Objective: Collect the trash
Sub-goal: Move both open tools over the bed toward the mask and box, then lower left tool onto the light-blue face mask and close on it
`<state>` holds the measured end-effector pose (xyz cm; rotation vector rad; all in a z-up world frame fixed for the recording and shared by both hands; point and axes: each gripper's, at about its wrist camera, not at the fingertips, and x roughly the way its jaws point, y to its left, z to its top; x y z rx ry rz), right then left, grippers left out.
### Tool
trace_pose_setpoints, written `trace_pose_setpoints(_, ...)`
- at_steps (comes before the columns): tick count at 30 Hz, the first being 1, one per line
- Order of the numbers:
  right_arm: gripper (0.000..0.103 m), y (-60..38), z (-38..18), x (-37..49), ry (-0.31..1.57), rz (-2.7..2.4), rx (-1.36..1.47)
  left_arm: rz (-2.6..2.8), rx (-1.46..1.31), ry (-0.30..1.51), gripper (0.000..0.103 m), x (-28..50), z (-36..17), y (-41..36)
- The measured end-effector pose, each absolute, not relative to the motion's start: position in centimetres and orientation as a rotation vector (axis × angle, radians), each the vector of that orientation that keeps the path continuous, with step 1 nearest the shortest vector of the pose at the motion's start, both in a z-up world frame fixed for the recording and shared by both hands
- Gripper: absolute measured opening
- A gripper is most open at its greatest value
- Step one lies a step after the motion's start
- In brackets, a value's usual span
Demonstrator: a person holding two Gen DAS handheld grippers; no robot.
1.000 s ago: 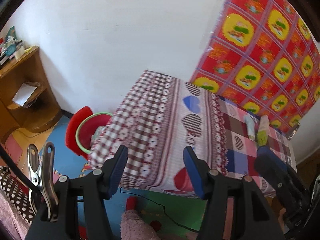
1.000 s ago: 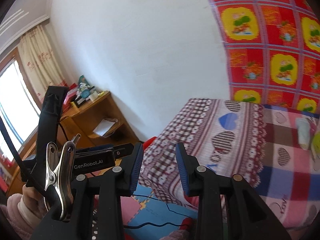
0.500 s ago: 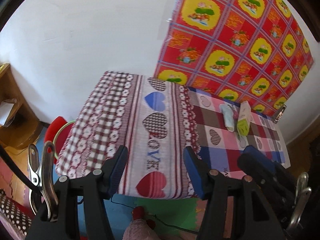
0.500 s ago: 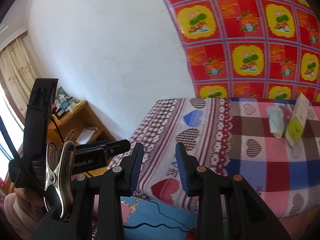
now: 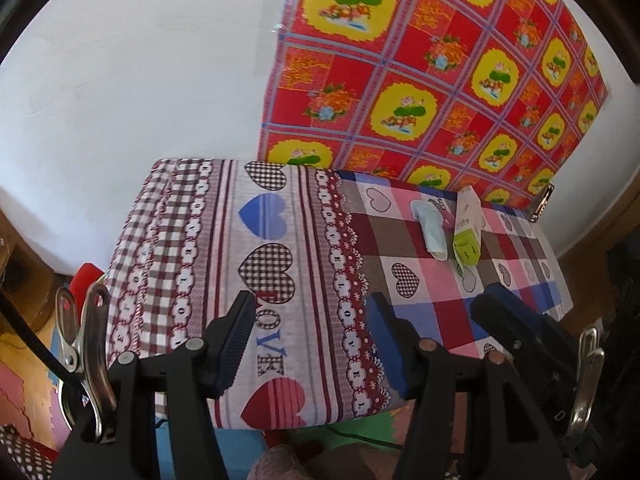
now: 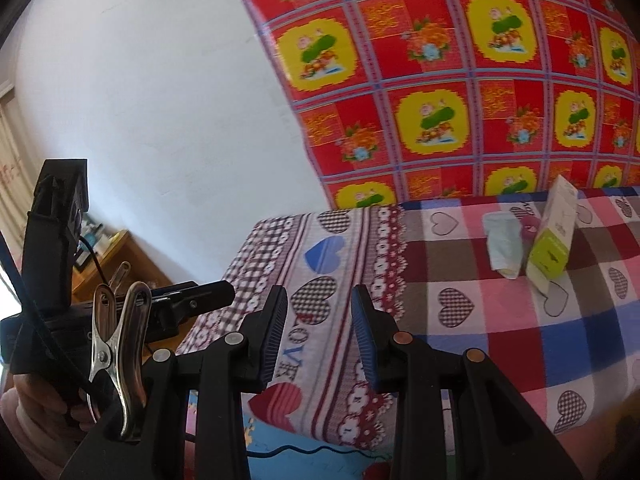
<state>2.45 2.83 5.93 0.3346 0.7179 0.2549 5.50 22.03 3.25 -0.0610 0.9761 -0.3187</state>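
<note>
Both views had swung rightward, bringing the white-and-green carton point(image 6: 554, 236) and pale crumpled wrapper point(image 6: 502, 242) closer, ahead-right of the empty, parted right gripper point(image 6: 320, 332); the empty left gripper point(image 5: 312, 340) gaped wider.

The print on the green and white carton point(image 6: 551, 236) is too small to read; a pink thing point(image 6: 530, 229) is mostly hidden behind it; the table point(image 6: 600, 344) is cut by the right edge.
</note>
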Motion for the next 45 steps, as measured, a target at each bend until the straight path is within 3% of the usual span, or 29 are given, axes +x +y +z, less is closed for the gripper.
trace_pose_setpoints(28,0.034,-12.3,3.6,9.3,0.749,0.288,0.348,-0.323,-0.084,1.047,0.06,10.2,0.8,5.8)
trace_pose_setpoints(45,0.034,-18.1,-0.4,15.3,0.819,0.353,0.347,-0.225,-0.075,1.099,0.06,13.1,-2.7,0.3)
